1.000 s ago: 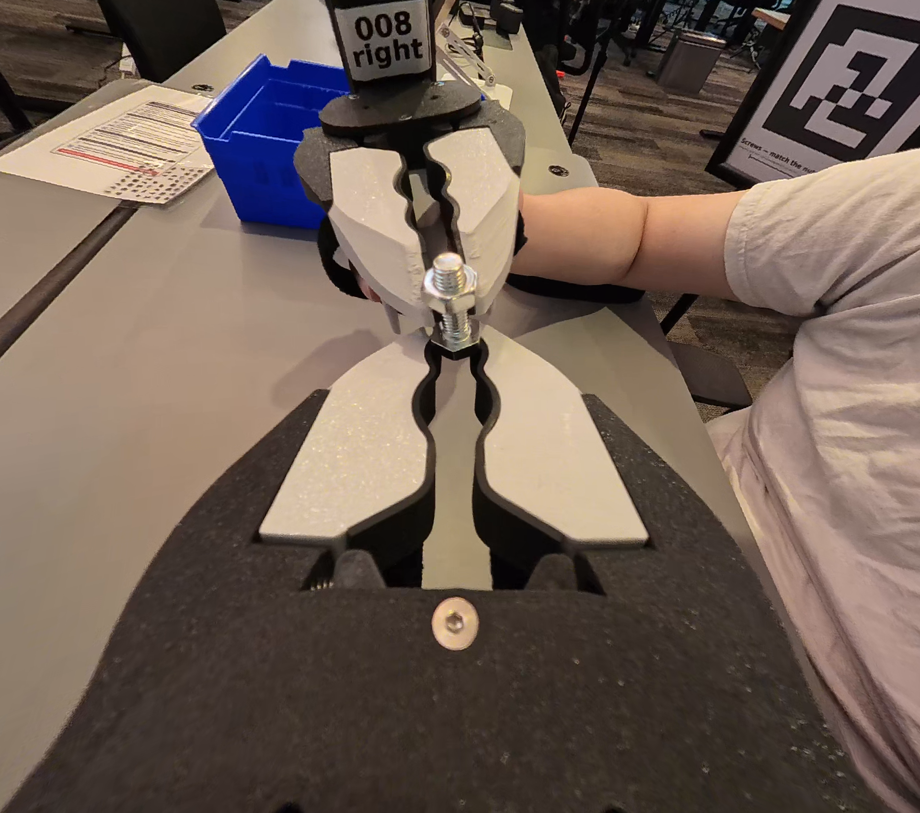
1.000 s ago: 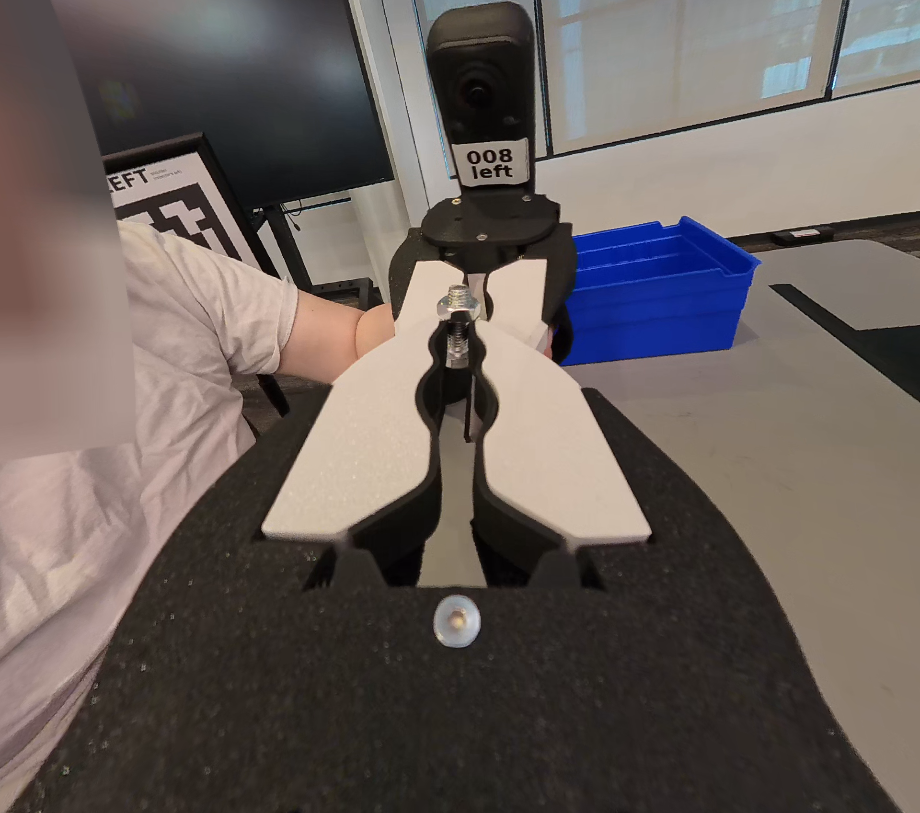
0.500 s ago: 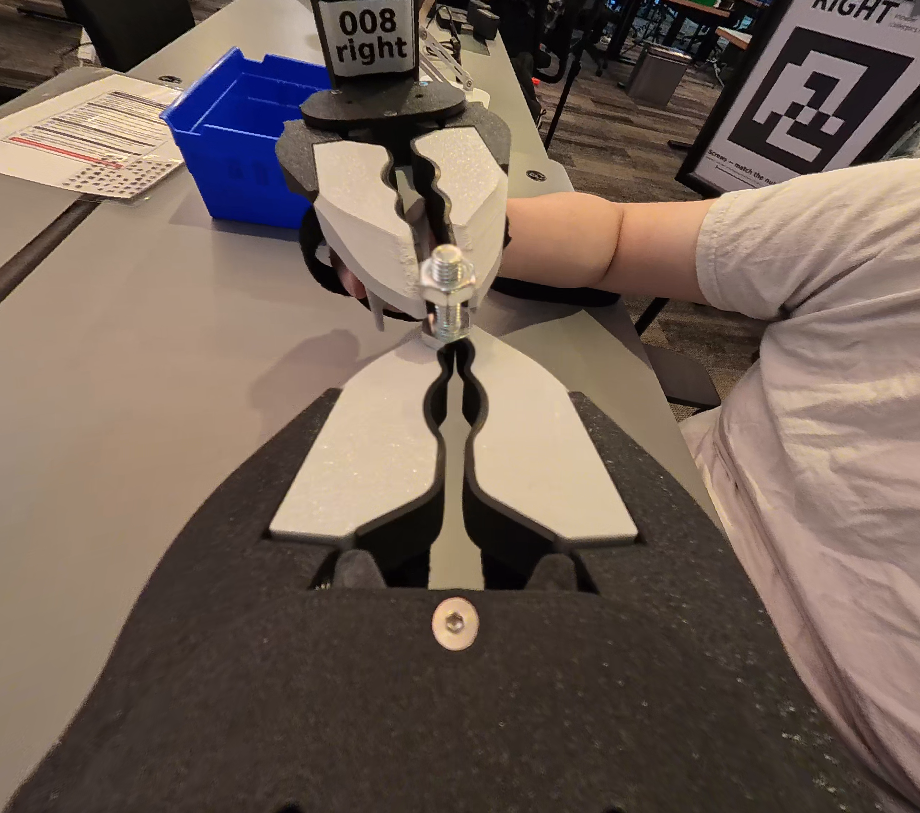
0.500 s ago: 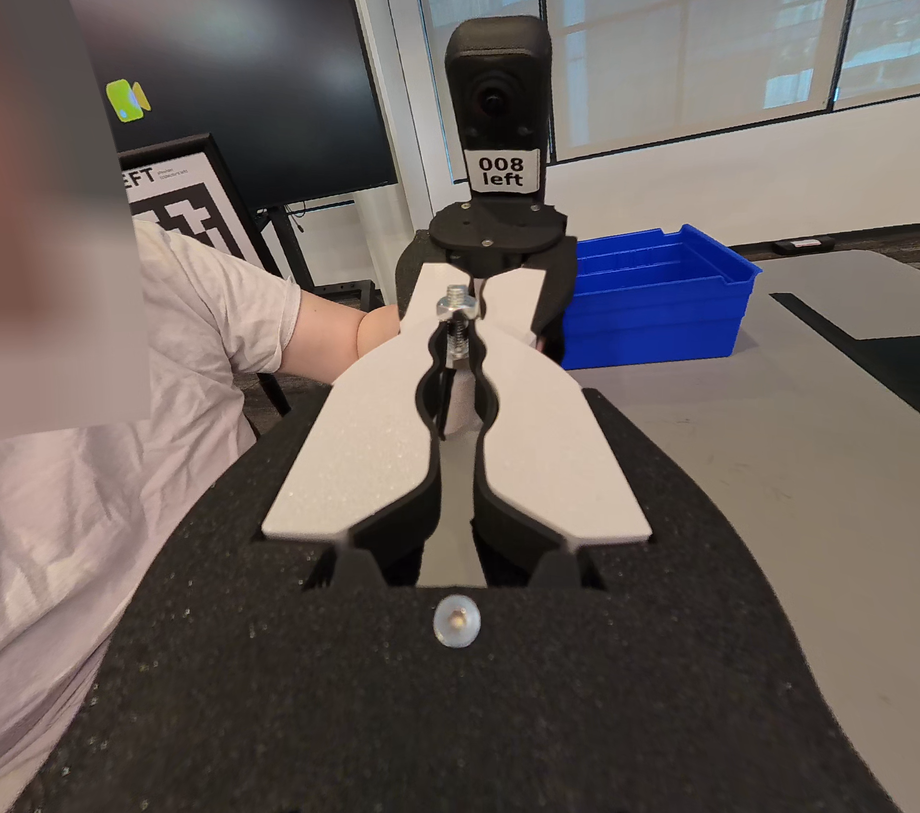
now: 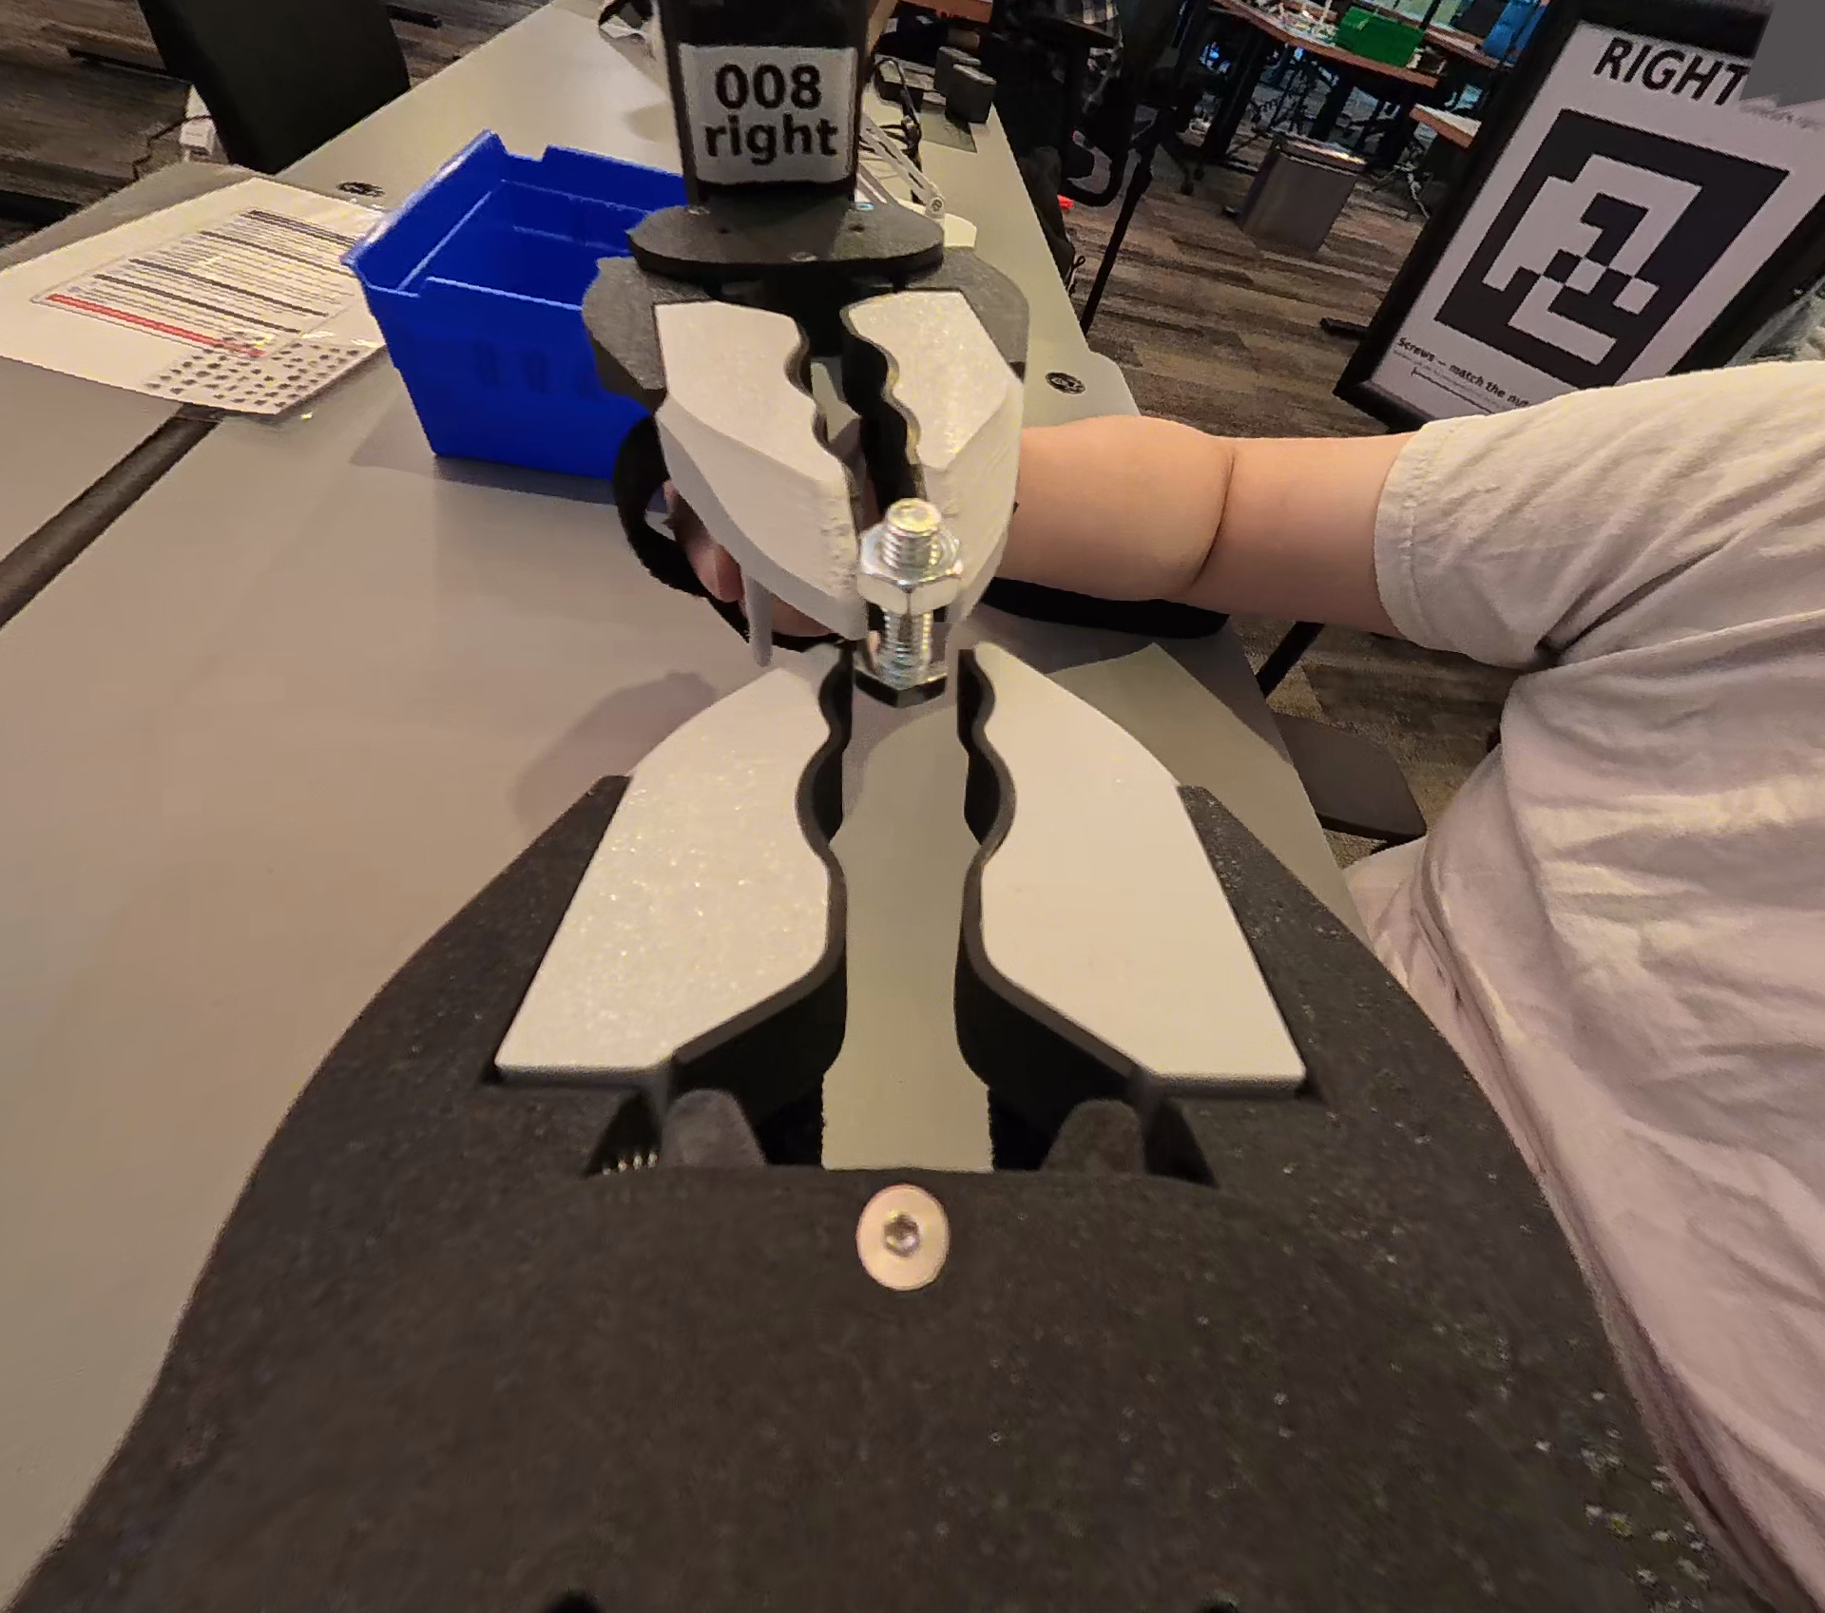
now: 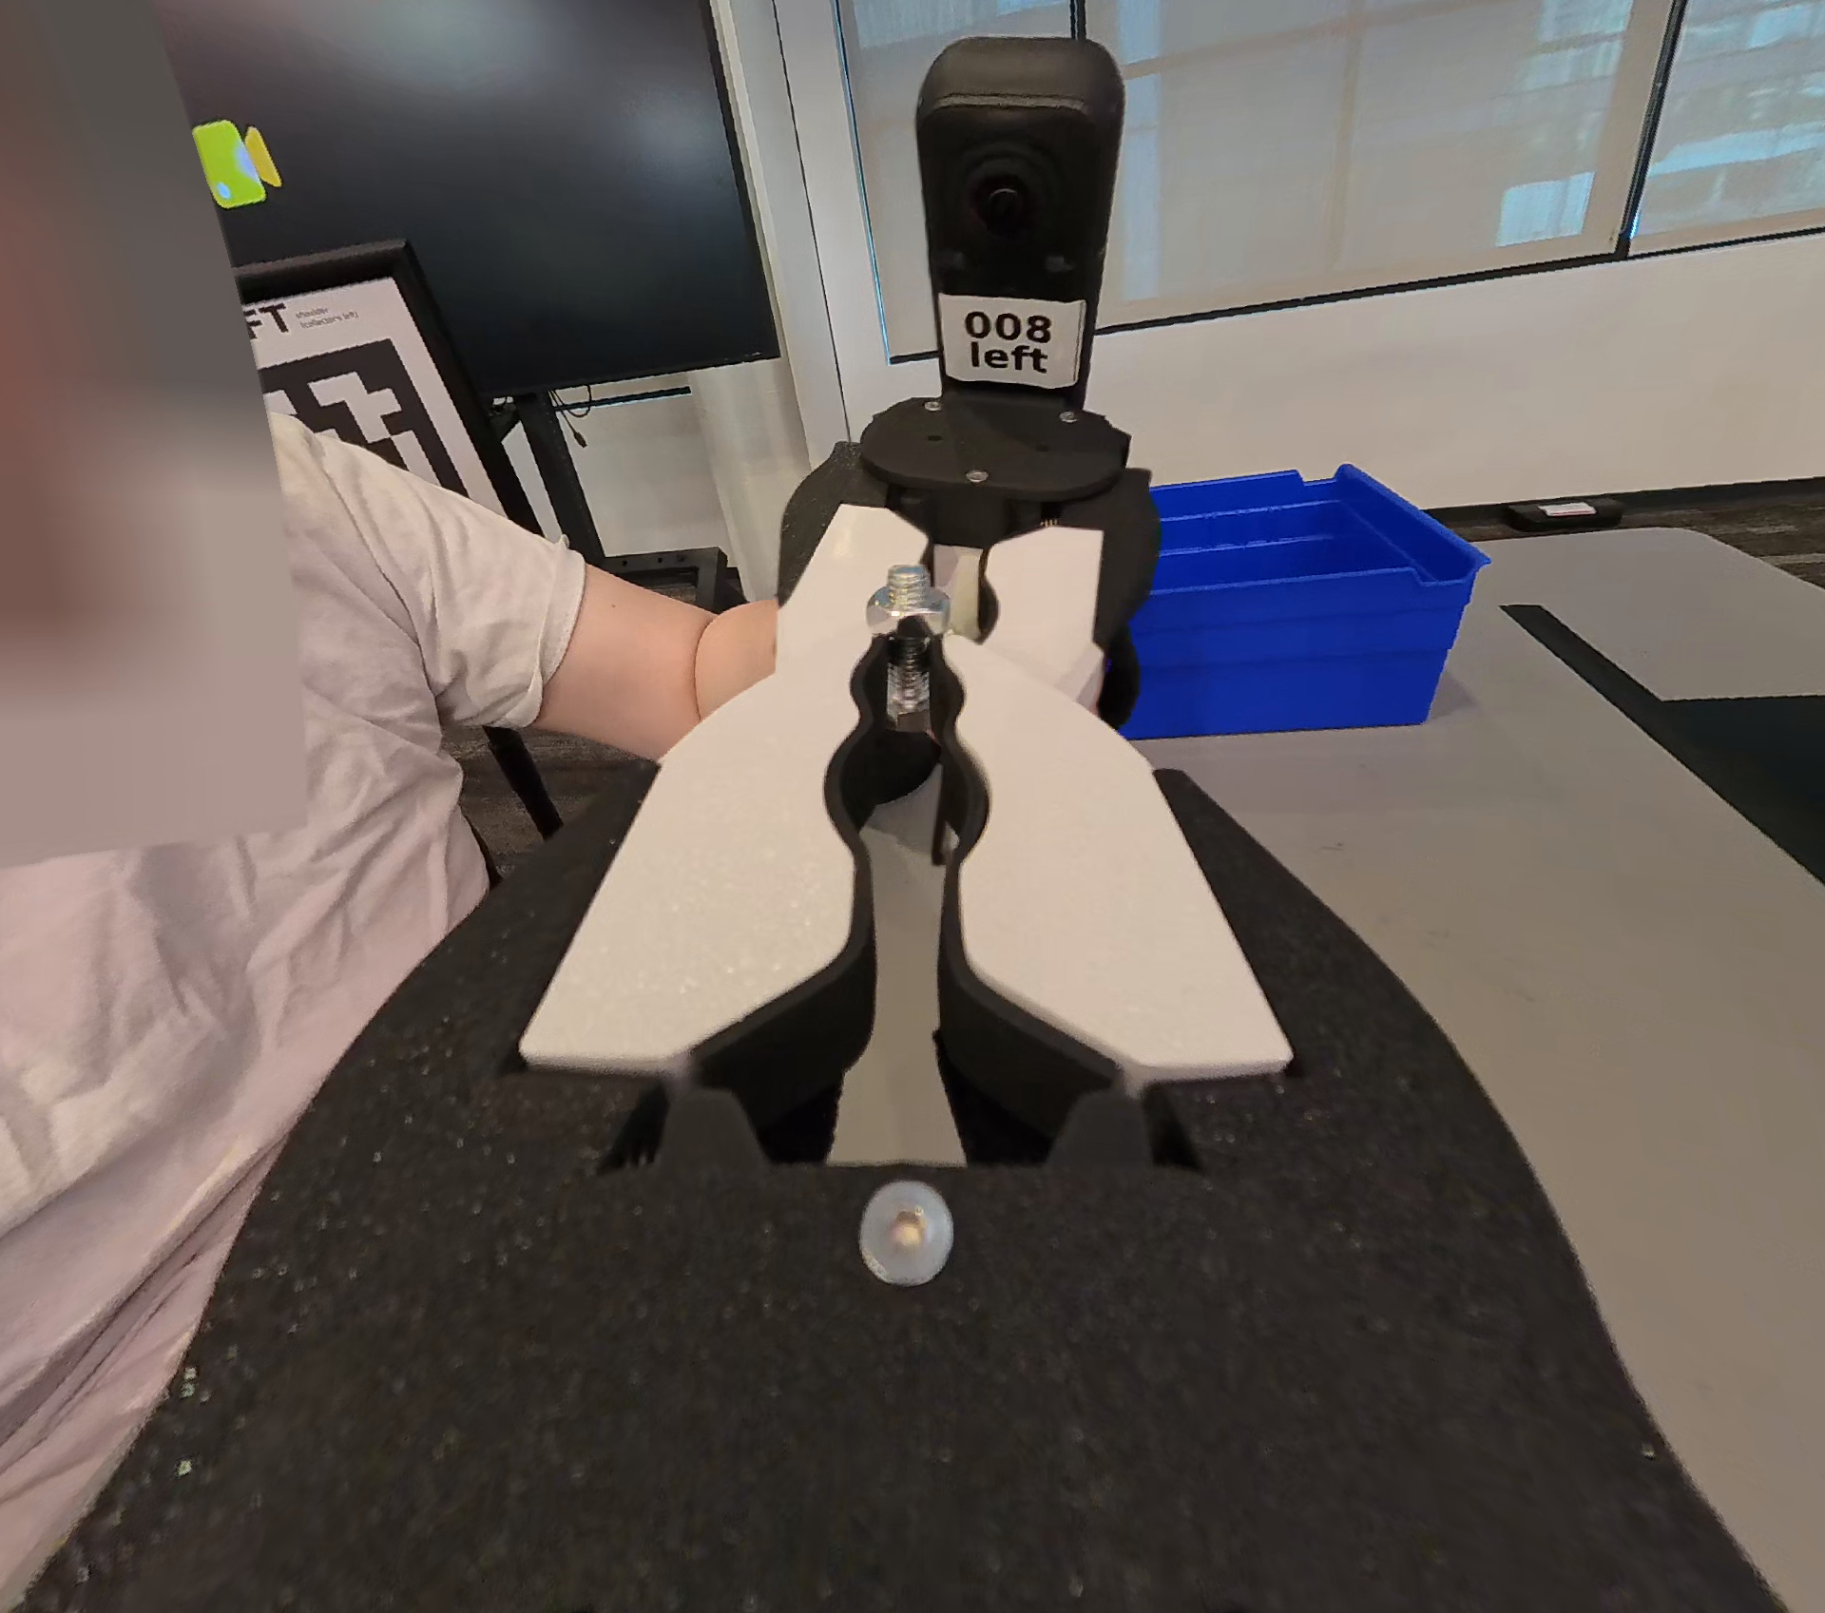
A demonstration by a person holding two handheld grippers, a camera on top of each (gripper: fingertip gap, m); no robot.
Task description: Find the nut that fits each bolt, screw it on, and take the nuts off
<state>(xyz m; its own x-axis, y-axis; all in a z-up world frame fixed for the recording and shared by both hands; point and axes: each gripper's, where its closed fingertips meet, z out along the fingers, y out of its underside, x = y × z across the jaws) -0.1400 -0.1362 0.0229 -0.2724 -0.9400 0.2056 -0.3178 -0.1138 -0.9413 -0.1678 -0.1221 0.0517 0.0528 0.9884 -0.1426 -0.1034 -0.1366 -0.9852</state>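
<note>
We are counting one silver steel bolt with a threaded shaft, and one silver six-sided steel nut sitting on it near the upper end. A short piece of thread is showing above the nut. The bolt is standing upright in the air over the smooth grey table, between two grippers that are facing each other.

The right gripper is pinching with its two white, grainy, wavy-edged fingers. In the left wrist view their tips are pressing on the nut from both sides. In the right wrist view the bolt's six-sided head is hanging in the narrow black-lined gap just behind those tips.

The left gripper is keeping its two white fingers apart, with a clear gap. The bolt head is lying between their tips, and we are not seeing that either of them is touching it.

Further out, one glossy blue plastic bin is standing on the table behind the right gripper, and one printed paper sheet is lying flat beside it. The person's bare forearm is reaching in from a light short sleeve.
</note>
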